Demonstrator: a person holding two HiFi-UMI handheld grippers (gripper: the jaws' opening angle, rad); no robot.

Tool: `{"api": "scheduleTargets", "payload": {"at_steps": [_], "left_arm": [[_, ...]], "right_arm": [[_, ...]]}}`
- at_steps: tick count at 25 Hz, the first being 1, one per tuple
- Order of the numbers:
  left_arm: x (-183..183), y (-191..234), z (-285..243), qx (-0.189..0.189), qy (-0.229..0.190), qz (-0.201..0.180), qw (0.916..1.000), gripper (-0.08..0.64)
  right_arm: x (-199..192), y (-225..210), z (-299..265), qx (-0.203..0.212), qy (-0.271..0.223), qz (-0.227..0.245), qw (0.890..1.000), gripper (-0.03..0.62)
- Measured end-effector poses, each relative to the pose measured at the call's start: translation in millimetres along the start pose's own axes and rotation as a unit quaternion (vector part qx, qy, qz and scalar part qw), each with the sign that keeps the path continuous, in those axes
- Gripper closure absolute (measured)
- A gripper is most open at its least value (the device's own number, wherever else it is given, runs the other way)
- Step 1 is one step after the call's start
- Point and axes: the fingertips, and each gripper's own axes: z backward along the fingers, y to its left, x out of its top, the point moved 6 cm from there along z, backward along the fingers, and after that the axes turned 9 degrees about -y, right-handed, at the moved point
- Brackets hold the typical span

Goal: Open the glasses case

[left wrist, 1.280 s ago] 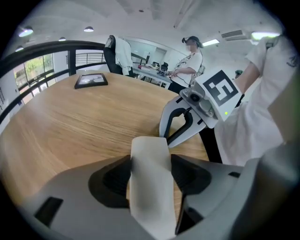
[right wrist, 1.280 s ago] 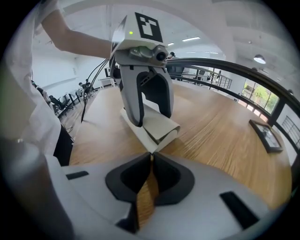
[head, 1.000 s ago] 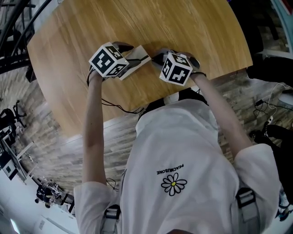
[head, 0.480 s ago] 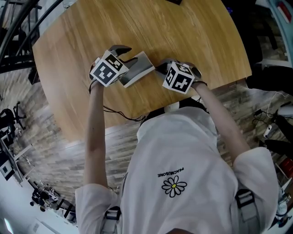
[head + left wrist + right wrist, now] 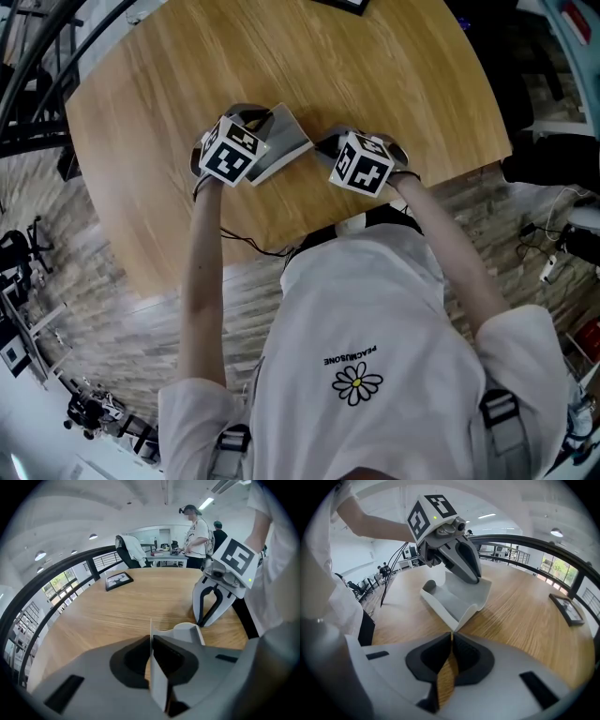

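The grey-white glasses case (image 5: 286, 141) lies on the round wooden table (image 5: 169, 84) between my two grippers, its lid flap raised. In the right gripper view the case (image 5: 457, 597) gapes like an open trough. My left gripper (image 5: 262, 117) is closing its jaws, and the thin white lid edge (image 5: 151, 630) stands pinched between them. My right gripper (image 5: 321, 142) is shut, with the near corner of the case (image 5: 453, 629) at its jaw tips. The left gripper view shows the right gripper (image 5: 202, 622) standing on the table beside the rounded end of the case (image 5: 187, 631).
A dark framed picture (image 5: 118, 580) lies flat on the far side of the table. A black cable (image 5: 248, 230) hangs off the near table edge. People (image 5: 197, 527) stand at desks beyond the table. A railing (image 5: 543, 545) runs behind it.
My left gripper shifted a little right along the case and its jaws went from wide open to shut on the lid. The lid now stands higher. The right gripper stayed put.
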Motion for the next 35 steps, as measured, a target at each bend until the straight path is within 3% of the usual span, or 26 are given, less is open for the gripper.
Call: {"api": "scheduleTargets", "payload": {"at_steps": [3, 9, 15, 20, 24, 27, 29, 33, 35], "left_arm": [[-2, 2, -1, 0.01, -0.008, 0.012, 0.9998, 0.523], [-1, 0, -2, 0.015, -0.008, 0.001, 0.9999, 0.52], [9, 1, 9, 0.021, -0.031, 0.014, 0.9992, 0.46], [38, 8, 34, 0.045, -0.1, 0.025, 0.9936, 0.457], [69, 22, 72, 0.099, -0.161, 0.042, 0.981, 0.449], [93, 27, 108, 0.158, -0.214, 0.049, 0.9627, 0.446], [110, 26, 137, 0.209, -0.255, 0.039, 0.9435, 0.46], [134, 6, 192, 0.304, -0.349, 0.004, 0.8867, 0.54], [134, -5, 211, 0.331, -0.396, 0.039, 0.8556, 0.543]], "right_arm": [[-1, 0, 0, -0.003, -0.001, -0.003, 1.0, 0.569], [-3, -1, 0, -0.006, 0.001, -0.001, 1.0, 0.569], [16, -6, 16, -0.033, -0.021, -0.011, 0.999, 0.569], [66, -26, 50, -0.086, -0.088, 0.0, 0.992, 0.572], [110, -41, 81, -0.146, -0.145, 0.022, 0.978, 0.583], [142, -44, 106, -0.187, -0.198, 0.05, 0.961, 0.583], [164, -43, 123, -0.206, -0.241, 0.06, 0.946, 0.583], [194, -30, 158, -0.244, -0.328, 0.047, 0.911, 0.583], [204, -23, 172, -0.256, -0.368, 0.038, 0.893, 0.583]]}}
